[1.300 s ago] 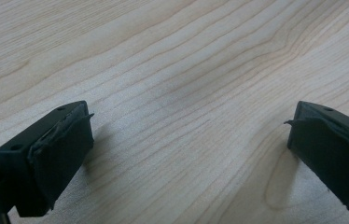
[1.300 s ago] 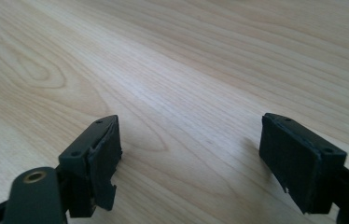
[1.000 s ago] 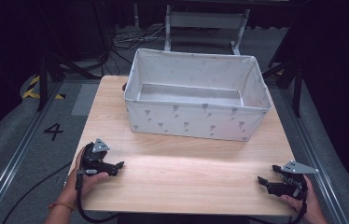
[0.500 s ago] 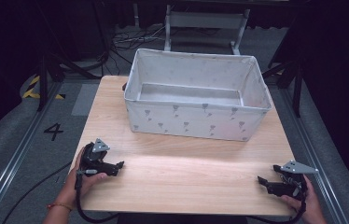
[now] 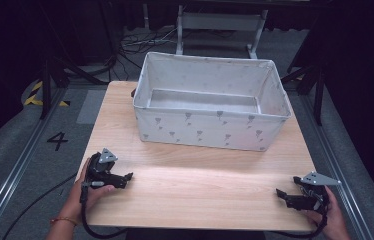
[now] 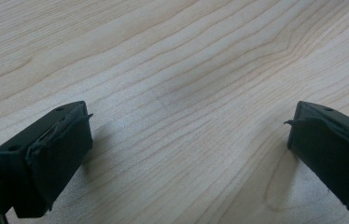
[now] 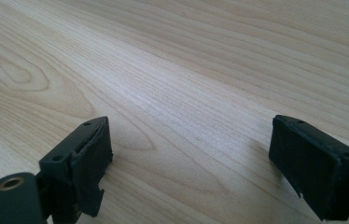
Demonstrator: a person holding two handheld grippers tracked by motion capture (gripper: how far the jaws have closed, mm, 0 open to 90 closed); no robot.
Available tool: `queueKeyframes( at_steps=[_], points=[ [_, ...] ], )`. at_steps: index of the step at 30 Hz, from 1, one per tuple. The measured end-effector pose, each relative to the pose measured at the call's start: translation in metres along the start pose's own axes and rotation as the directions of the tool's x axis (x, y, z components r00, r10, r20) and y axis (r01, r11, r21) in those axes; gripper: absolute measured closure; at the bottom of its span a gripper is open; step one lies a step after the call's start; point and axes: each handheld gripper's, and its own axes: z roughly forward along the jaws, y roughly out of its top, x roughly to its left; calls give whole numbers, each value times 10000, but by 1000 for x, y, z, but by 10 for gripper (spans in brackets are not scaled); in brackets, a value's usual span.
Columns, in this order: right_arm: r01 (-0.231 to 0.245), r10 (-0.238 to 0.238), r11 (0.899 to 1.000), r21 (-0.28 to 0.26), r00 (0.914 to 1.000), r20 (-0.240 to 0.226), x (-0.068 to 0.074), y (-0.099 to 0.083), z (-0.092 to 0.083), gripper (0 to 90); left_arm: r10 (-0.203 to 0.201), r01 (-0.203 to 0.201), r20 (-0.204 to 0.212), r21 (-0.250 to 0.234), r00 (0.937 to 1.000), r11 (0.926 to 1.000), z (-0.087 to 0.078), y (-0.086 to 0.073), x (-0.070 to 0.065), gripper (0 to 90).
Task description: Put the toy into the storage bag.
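Observation:
My left gripper [image 5: 127, 177] rests low over the front left of the wooden table [image 5: 200, 175], held in a hand and pointing right. In the left gripper view its jaws [image 6: 186, 140] stand wide apart with only bare wood between them. My right gripper [image 5: 279, 194] sits near the front right corner, pointing left. Its jaws [image 7: 189, 149] are open, have just been opening a little further, and hold nothing. A white fabric bin [image 5: 210, 132] with a small grey print stands at the back of the table, and its inside looks empty.
The bin takes up most of the table's far half. Dark floor with cables, a metal stand [image 5: 220, 22] and yellow-black tape [image 5: 35, 95] surround the table. A floor mark "4" [image 5: 57, 141] lies to the left.

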Motion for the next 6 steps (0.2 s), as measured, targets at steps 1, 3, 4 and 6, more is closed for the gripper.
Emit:
queueKeyframes(
  at_steps=[1,3,4,6],
  points=[
    [-3,3,10000,3,10000,2,0,0,0,131,0,0,0,1,10000,10000,0,0,0,2],
    [-10,10,10000,11,10000,19,0,0,0,128,0,0,1,0,10000,10000,0,0,0,2],
    [-8,8,10000,10,10000,24,0,0,0,125,-6,6,6,1,10000,10000,0,0,0,2],
    [-93,92,9999,57,9999,105,0,0,1,98,-21,21,-37,29,10000,10000,0,0,0,2]
  ],
)
